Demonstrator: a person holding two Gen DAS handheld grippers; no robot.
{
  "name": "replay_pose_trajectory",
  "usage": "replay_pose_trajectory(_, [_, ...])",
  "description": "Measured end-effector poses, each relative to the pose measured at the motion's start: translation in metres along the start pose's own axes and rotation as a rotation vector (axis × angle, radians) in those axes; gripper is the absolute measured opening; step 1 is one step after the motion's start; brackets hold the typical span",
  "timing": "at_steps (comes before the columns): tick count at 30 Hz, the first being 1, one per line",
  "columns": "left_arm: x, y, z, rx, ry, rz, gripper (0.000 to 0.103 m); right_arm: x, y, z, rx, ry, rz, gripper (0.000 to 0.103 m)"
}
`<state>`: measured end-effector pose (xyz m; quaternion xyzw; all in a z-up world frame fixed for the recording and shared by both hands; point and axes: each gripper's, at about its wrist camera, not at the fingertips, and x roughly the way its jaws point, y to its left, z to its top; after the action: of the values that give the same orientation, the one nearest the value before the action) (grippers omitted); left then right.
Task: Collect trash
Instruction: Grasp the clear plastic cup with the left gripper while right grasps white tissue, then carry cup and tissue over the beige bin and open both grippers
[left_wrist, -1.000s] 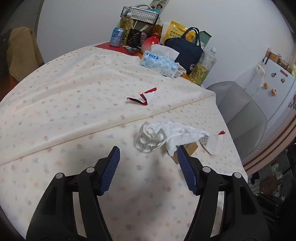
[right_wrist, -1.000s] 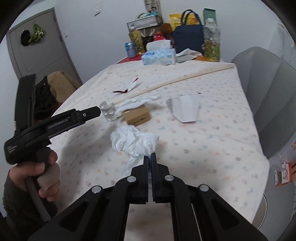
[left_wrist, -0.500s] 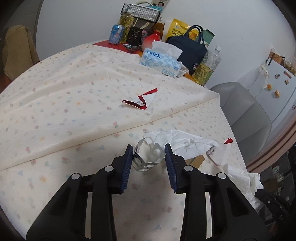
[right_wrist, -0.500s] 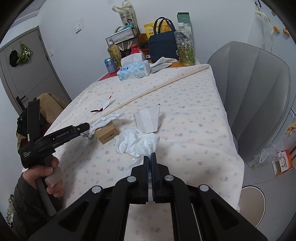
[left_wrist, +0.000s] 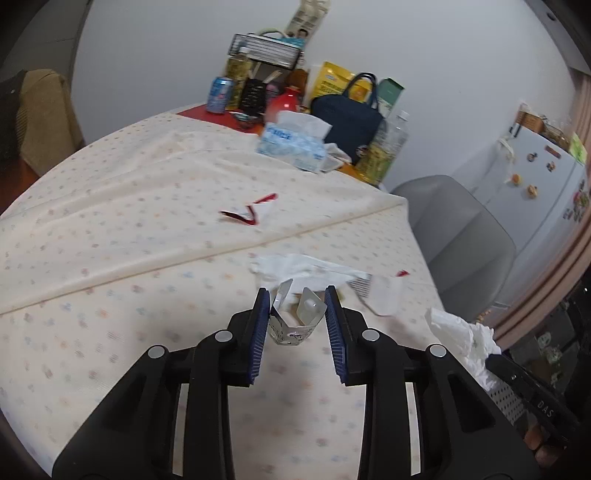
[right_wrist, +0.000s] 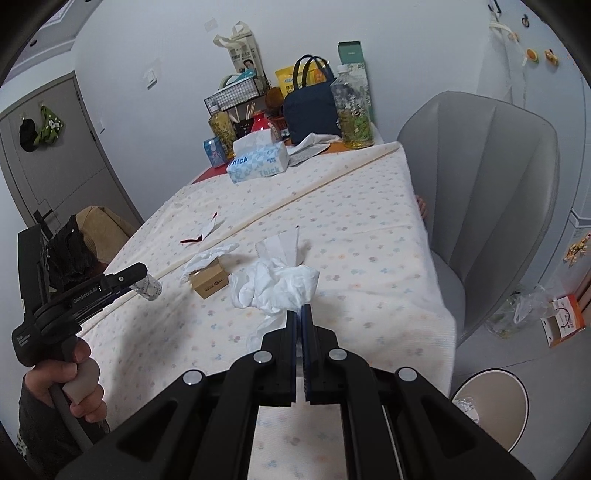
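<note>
Two tools at work over the cloth-covered counter (right_wrist: 369, 236). Right tool (right_wrist: 299, 314): blue pads pressed together, pinching the tail of a crumpled white tissue wad (right_wrist: 275, 286), which sits raised at the tips. Left tool (left_wrist: 296, 314): jaws narrowed onto a crumpled pill blister pack (left_wrist: 295, 317), both pads touching its sides; from the right wrist view the pack looks clear of the cloth. Left hand (right_wrist: 74, 384) grips that tool's handle.

Just beyond, mid-counter: small cardboard box (right_wrist: 209, 282) with a white wrapper (right_wrist: 207, 256) draped on it, folded paper (right_wrist: 280, 245) beside it. Farther on, a red-and-white scrap (left_wrist: 251, 214) alone on open cloth. Near side of the counter bare.

Right edge: cloth drops straight off; grey chair (right_wrist: 487, 192) close against it. White bin (right_wrist: 491, 402) on the floor below.

Far end crowded: tissue box (right_wrist: 258, 162), navy bag (right_wrist: 312, 110), bottle (right_wrist: 352, 110), can (right_wrist: 214, 151), wire basket (right_wrist: 236, 96).
</note>
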<state>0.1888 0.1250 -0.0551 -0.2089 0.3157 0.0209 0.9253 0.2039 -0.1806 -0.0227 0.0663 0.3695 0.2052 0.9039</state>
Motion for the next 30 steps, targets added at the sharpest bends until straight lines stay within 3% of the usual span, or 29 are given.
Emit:
replay_pose_trajectory(17, [0.002,-0.128,-0.031,0.176,0.031,-0.192,0.029,-0.089,-0.094,-0.013,0.107,-0.108,-0.190,0.004])
replay_pose_trajectory(30, [0.032,-0.204,-0.064,0.272,0.121,-0.288,0.029,-0.113,-0.162,-0.033,0.209,-0.116,-0.286,0.004])
